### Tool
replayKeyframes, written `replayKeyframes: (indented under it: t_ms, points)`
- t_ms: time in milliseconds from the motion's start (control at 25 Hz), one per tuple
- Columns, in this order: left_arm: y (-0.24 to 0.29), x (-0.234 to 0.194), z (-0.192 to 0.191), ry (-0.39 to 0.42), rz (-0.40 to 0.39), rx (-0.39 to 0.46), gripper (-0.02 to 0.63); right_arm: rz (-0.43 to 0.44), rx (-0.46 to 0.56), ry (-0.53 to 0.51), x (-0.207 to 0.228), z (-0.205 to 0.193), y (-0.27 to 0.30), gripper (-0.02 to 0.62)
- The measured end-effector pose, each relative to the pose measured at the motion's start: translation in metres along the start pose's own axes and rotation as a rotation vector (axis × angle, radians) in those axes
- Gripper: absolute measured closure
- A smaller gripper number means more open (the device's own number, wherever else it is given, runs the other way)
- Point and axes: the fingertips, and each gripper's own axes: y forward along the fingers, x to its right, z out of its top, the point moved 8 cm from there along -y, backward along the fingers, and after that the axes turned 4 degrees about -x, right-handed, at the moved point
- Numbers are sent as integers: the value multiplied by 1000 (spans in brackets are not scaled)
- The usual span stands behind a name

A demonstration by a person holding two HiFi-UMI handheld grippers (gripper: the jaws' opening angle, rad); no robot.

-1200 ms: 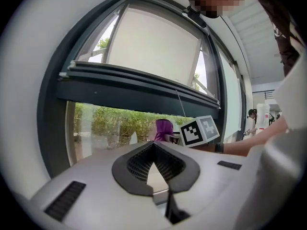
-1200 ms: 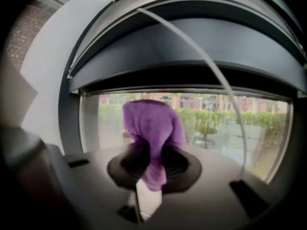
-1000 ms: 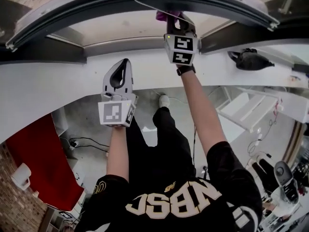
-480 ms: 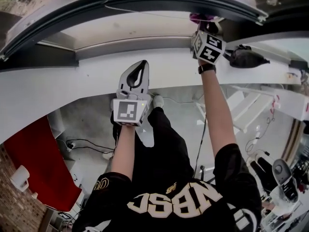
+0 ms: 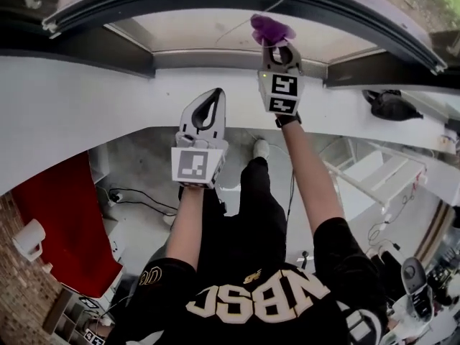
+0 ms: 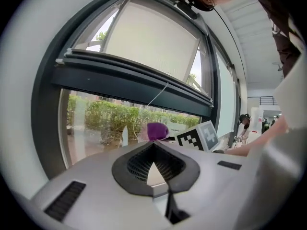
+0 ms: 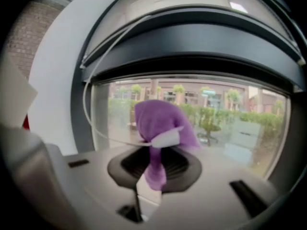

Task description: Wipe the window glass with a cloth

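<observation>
Dark-framed window glass (image 7: pixel 230 123) with a hedge beyond fills the background. Your right gripper (image 7: pixel 153 152) is clamped on the purple cloth (image 7: pixel 156 116), which bunches just past its tips, toward the pane. Whether it touches is unclear. A blind cord (image 7: pixel 103 135) crosses the cloth. Your left gripper (image 6: pixel 153 145), off to its left, is closed on nothing. No streaks show how much glass is wiped.

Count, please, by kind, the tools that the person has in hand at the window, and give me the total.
hand-held gripper: 2, the left hand-held gripper, shut with nothing in it, and the right hand-held gripper
purple cloth: 1, clamped in the right one's jaws
Total: 3
</observation>
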Motion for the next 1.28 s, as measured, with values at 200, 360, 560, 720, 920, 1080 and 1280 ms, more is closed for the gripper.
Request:
replayKeyframes:
  t_ms: [200,360,560,720,920,1080,1280]
  points:
    - [-59,-93,9,51,53,-21,588,191,65,34,-156,45,46,523]
    - [-99,-162,20,41,132,-10,588,285,72,59,-251,73,86,523]
    - [-123,-205,29,60,172,-6,588,348,45,69,-322,88,127,523]
    - [-130,-215,32,43,185,-15,588,334,15,100,-330,87,145,523]
    - [-111,-201,19,28,169,-43,588,235,-4,109,-266,62,139,523]
    - [-78,-162,4,46,135,-45,588,166,-25,115,-187,29,118,523]
    - [-26,-79,-10,60,57,-44,588,54,-53,122,-58,-13,78,523]
